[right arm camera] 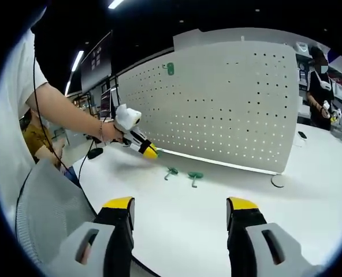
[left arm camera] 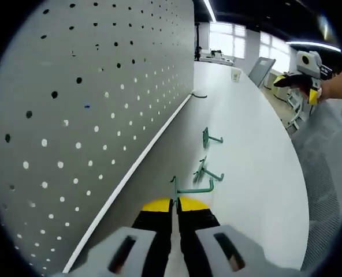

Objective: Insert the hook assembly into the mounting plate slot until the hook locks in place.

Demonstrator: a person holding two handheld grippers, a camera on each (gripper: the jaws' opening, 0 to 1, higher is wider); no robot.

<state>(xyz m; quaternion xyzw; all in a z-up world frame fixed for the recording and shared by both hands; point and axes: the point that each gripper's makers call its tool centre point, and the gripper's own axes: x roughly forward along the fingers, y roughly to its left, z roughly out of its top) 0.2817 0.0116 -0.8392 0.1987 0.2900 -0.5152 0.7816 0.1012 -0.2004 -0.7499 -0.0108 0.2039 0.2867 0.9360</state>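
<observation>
L gripper point(left arm camera: 175, 209) jaws pinched shut on green hook point(left arm camera: 193, 188), low on white table point(left arm camera: 257, 167) just beside pegboard point(left arm camera: 90, 109) base. Two more green hooks point(left arm camera: 208, 138) lie further along table. R gripper point(right arm camera: 179, 210) jaws wide apart, nothing held, above table edge, well apart from pegboard. One green hook point(right arm camera: 170, 68) hangs near pegboard top in right gripper view.
</observation>
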